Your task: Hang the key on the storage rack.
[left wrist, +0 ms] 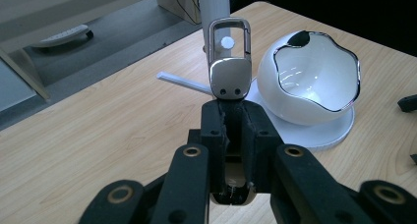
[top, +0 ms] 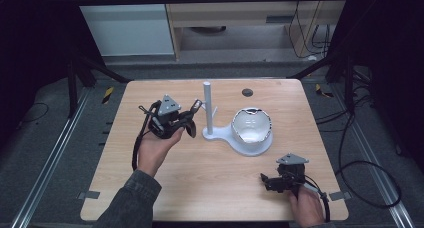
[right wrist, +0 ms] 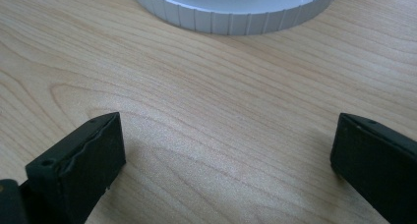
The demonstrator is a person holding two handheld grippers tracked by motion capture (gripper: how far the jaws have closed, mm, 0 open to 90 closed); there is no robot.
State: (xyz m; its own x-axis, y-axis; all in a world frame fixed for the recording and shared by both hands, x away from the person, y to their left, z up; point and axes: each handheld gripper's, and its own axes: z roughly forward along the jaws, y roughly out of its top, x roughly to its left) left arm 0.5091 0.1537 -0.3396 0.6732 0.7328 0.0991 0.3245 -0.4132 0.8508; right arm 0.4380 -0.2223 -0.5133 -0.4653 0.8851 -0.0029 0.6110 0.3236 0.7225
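L gripper (top: 192,119), held over the table (top: 150,153) toward its left edge, is clamped on a silver clip (left wrist: 228,62). The clip's loop end sticks out past the jaws, right by a peg on the white stand (top: 208,110) near the table's middle, w/ the white bowl (top: 252,128) on the stand's base. R gripper (top: 265,180), near the front right corner, has jaws wide apart, nothing between them.

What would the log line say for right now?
left gripper: shut on metal clip, near stand peg | right gripper: open, over table
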